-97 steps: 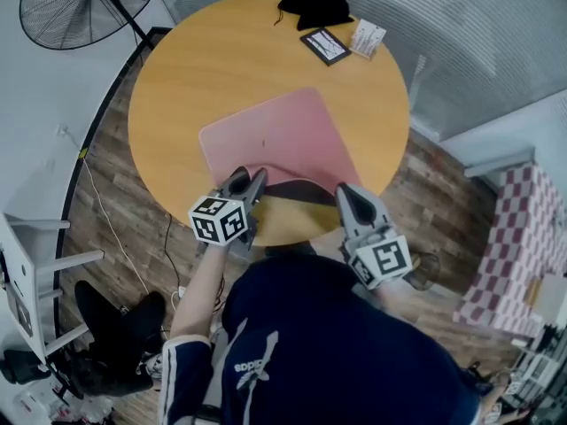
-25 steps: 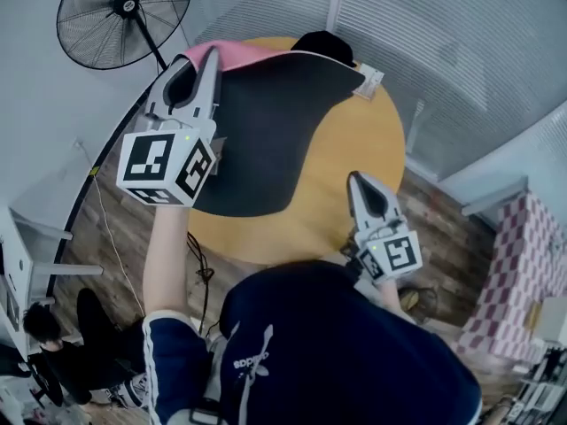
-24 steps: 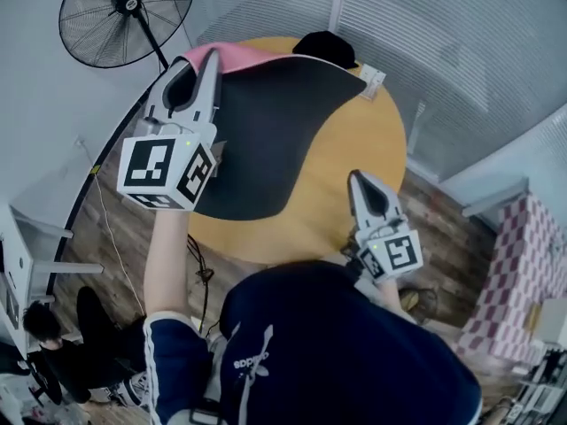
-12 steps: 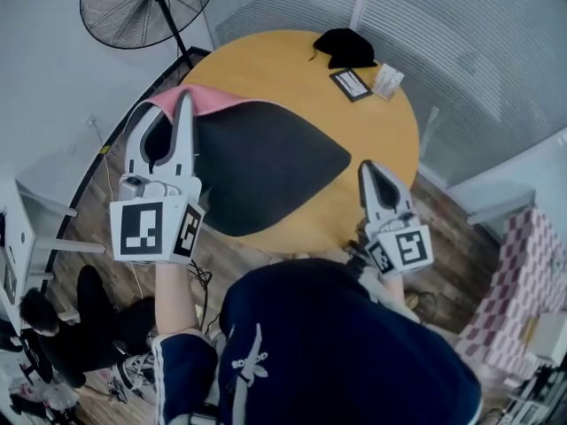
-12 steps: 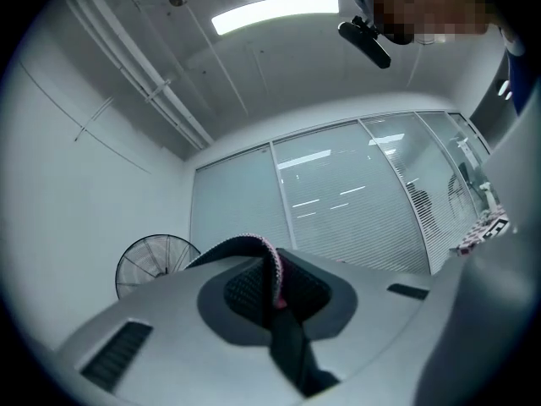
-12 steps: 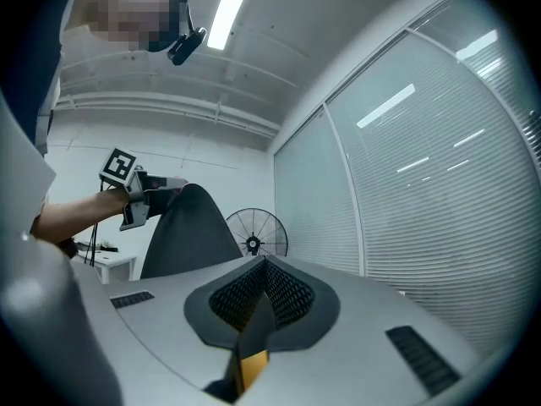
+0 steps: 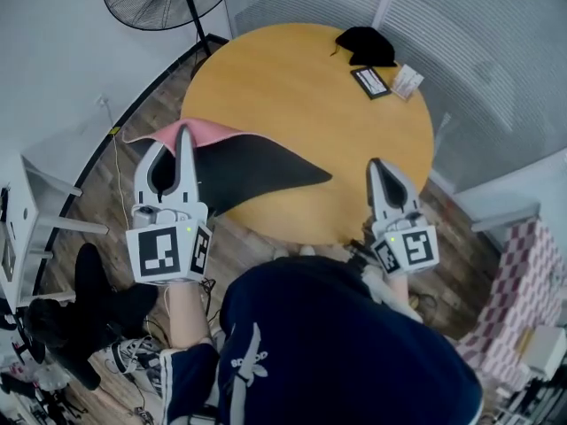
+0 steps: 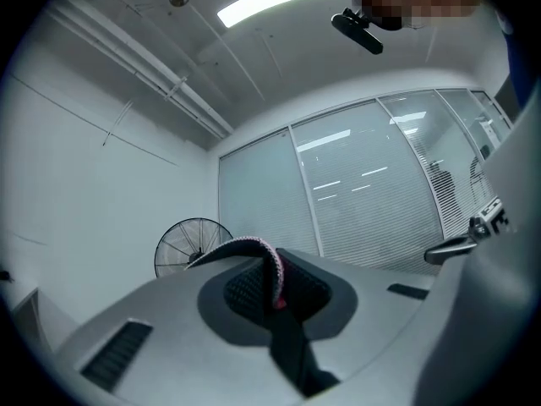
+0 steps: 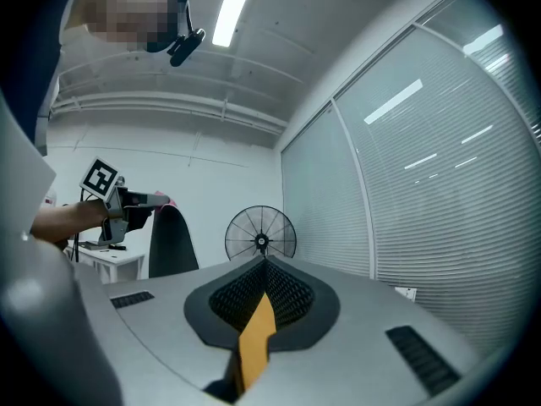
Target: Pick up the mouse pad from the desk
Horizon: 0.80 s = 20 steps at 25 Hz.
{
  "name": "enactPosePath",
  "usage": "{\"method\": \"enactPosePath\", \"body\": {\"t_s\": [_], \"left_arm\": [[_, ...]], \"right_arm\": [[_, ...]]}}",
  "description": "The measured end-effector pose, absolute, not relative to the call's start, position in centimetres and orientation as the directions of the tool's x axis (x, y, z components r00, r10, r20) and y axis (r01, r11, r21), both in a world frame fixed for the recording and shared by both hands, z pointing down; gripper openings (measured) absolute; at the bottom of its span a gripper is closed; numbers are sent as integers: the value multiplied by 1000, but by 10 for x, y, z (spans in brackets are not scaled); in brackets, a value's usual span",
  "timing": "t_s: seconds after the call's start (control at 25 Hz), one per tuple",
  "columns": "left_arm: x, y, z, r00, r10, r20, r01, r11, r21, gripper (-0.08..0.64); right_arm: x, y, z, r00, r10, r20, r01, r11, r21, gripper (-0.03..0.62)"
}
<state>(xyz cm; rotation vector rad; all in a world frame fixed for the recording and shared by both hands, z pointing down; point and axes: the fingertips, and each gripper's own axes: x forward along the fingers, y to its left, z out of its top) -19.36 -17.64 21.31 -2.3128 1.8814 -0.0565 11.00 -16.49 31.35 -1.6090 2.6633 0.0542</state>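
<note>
Pink mouse pad (image 7: pixel 252 168), black underside showing, hanging in the air above the near-left edge of the round wooden table (image 7: pixel 301 87). Pinched at its upper pink edge by the closed jaws of the left gripper (image 7: pixel 184 131). Right gripper (image 7: pixel 376 162) by the table's near-right edge, jaws together, holding nothing. Black cloth item (image 7: pixel 370 44) at the far rim.

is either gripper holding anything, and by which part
The left gripper is shut on the mouse pad, pinching it by its edge, where the pink top folds over. The right gripper is shut with nothing between its jaws.
</note>
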Motion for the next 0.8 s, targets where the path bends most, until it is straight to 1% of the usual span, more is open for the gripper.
{"method": "enactPosePath", "body": {"t_s": [0.48, 0.8], "left_arm": [[-227, -147, 284, 81, -995, 51, -987, -88, -137, 20], [-221, -135, 316, 102, -989, 105, -986, -115, -124, 20]], "right_arm": [[89, -153, 322, -474, -881, -12, -880, 473, 34, 3], [76, -145, 333, -484, -875, 20, -873, 485, 48, 3]]}}
